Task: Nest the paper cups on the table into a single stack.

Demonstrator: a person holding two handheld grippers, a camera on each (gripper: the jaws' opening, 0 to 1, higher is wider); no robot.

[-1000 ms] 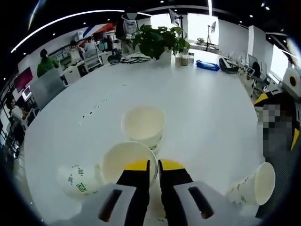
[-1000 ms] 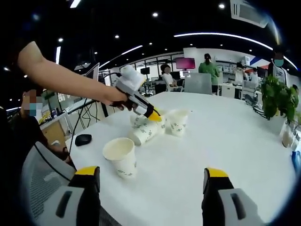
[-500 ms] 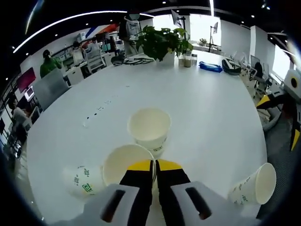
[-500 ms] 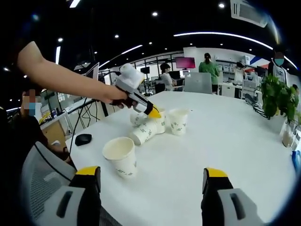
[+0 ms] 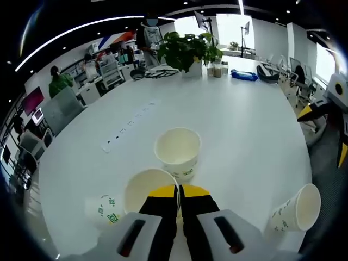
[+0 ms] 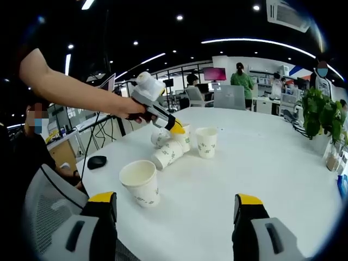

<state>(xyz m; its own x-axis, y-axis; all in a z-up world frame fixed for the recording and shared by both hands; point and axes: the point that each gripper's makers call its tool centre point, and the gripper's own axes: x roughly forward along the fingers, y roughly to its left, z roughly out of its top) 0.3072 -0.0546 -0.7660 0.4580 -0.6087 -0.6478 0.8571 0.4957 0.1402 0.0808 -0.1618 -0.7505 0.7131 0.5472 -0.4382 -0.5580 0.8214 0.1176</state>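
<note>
In the left gripper view my left gripper (image 5: pixel 178 190) is shut on the near rim of a white paper cup (image 5: pixel 147 187), mouth up. Just beyond stands an upright cup (image 5: pixel 178 152). Another cup (image 5: pixel 103 209) lies on its side at the left, and a fourth cup (image 5: pixel 296 209) sits at the right. In the right gripper view the left gripper (image 6: pixel 176 128) pinches the held cup (image 6: pixel 185 140) above a lying cup (image 6: pixel 167 154), beside the upright cup (image 6: pixel 206 141). A separate cup (image 6: pixel 140 182) stands nearer. My right gripper (image 6: pixel 174 204) hangs open over the table, holding nothing.
The round white table (image 5: pixel 244 125) carries a potted plant (image 5: pixel 187 49) and small items at its far side. A power strip (image 5: pixel 130 126) lies on it. A black mouse (image 6: pixel 97 161) sits near the edge by a grey chair (image 6: pixel 49 201). People sit at desks beyond.
My left gripper has risen slightly with the cup held in it, and the upright cup now sits a little farther from it. The right gripper stays open and still.
</note>
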